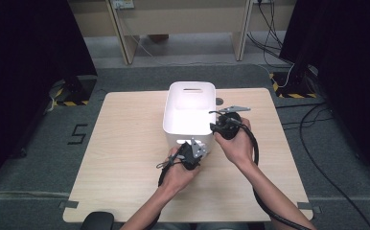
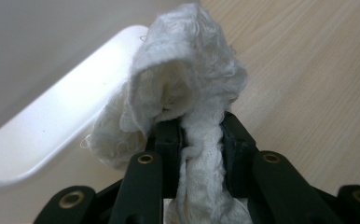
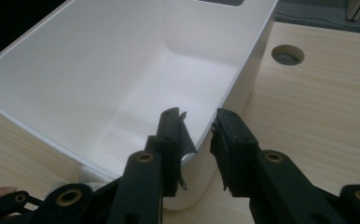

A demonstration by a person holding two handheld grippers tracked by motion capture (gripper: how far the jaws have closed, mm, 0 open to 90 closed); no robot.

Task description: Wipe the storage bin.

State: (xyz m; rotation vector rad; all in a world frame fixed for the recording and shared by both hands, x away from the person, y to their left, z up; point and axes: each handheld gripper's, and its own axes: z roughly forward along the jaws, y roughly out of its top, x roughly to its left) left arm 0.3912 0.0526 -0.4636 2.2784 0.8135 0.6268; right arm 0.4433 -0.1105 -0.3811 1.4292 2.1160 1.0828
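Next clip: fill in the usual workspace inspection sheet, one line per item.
Surface: light wooden table with a round cable hole.
Job's things: white plastic bin, nothing seen inside; crumpled white cloth beside the bin's near corner.
Clutter: nothing seen.
Grippers: left gripper shut on the cloth; right gripper straddles the bin's right wall, jaws on either side; pad contact unclear.
Cables: a black cable trails from the right gripper; more lie on the floor at far right.
Surroundings: grey carpet, wooden furniture legs beyond, dark curtains at both sides.
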